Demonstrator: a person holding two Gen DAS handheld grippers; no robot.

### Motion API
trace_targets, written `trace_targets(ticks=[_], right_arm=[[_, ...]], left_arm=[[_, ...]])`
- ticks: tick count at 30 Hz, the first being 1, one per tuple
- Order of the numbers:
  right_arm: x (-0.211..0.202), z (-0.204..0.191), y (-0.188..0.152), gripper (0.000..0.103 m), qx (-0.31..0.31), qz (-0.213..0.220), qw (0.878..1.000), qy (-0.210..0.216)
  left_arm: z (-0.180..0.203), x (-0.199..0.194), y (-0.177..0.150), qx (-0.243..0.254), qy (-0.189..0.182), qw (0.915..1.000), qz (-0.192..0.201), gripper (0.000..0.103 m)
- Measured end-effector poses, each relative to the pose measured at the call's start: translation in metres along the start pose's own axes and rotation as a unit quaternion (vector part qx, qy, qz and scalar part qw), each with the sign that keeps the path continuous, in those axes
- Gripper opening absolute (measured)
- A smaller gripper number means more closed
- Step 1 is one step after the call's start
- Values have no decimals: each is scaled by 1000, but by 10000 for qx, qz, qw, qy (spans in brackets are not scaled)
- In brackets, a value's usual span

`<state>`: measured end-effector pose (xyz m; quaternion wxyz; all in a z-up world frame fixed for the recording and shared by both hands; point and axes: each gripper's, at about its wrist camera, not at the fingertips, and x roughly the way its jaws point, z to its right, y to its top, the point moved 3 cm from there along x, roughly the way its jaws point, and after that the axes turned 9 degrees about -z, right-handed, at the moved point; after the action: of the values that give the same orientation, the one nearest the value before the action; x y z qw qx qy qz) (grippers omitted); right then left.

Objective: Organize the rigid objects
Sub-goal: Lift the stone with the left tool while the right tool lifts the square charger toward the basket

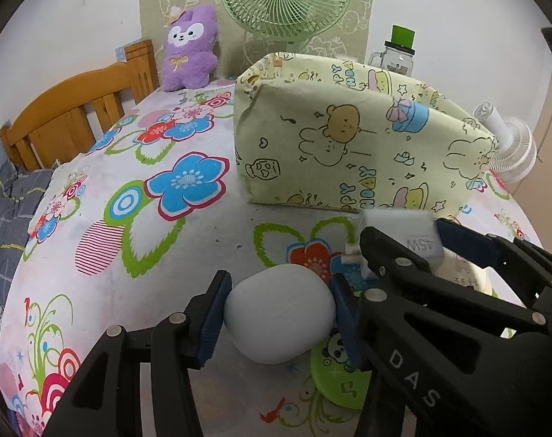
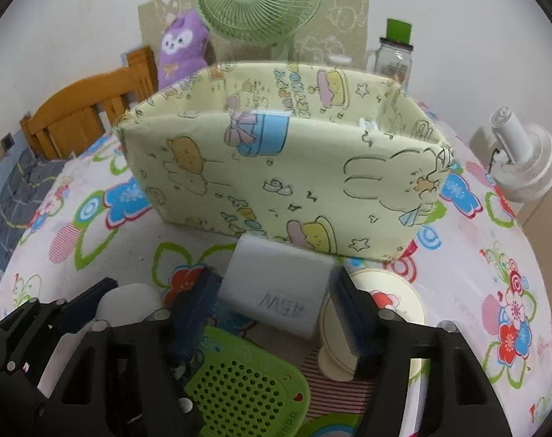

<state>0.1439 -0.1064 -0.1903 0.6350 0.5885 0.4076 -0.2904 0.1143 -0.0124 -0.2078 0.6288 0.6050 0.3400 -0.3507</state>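
My left gripper (image 1: 279, 313) is shut on a pale blue-grey egg-shaped object (image 1: 279, 313), held just above the flowered bedsheet. My right gripper (image 2: 276, 291) is shut on a grey-white charger block (image 2: 276, 284) marked 45W; it shows in the left wrist view too (image 1: 403, 233), to the right of the left gripper. A yellow-green fabric storage box (image 2: 276, 167) with cartoon prints stands open just beyond both grippers (image 1: 348, 138). The left gripper with the egg also appears in the right wrist view (image 2: 126, 302), at lower left.
A green perforated plastic piece (image 2: 239, 386) and a cream round dish (image 2: 385, 309) lie under the right gripper. A green fan (image 2: 257, 0), purple plush (image 2: 181, 47), glass jar with green lid (image 2: 394, 54) and white fan (image 2: 527, 160) stand behind the box. A wooden headboard (image 1: 75, 109) is at left.
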Motion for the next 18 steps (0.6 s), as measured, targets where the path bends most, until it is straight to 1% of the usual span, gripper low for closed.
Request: trace_targets(ticks=[7, 13, 18], right_arm=[[-1, 1, -1, 61, -20, 28, 10000, 28], [7, 0, 3, 61, 34, 49, 10000, 27], [18, 0, 7, 61, 74, -60, 9999, 60]], left_arm=[[1, -1, -3, -18, 8, 10000, -10, 57], [-2, 5, 2, -50, 29, 10000, -57, 57], [-5, 15, 6, -75, 63, 9998, -145, 57]])
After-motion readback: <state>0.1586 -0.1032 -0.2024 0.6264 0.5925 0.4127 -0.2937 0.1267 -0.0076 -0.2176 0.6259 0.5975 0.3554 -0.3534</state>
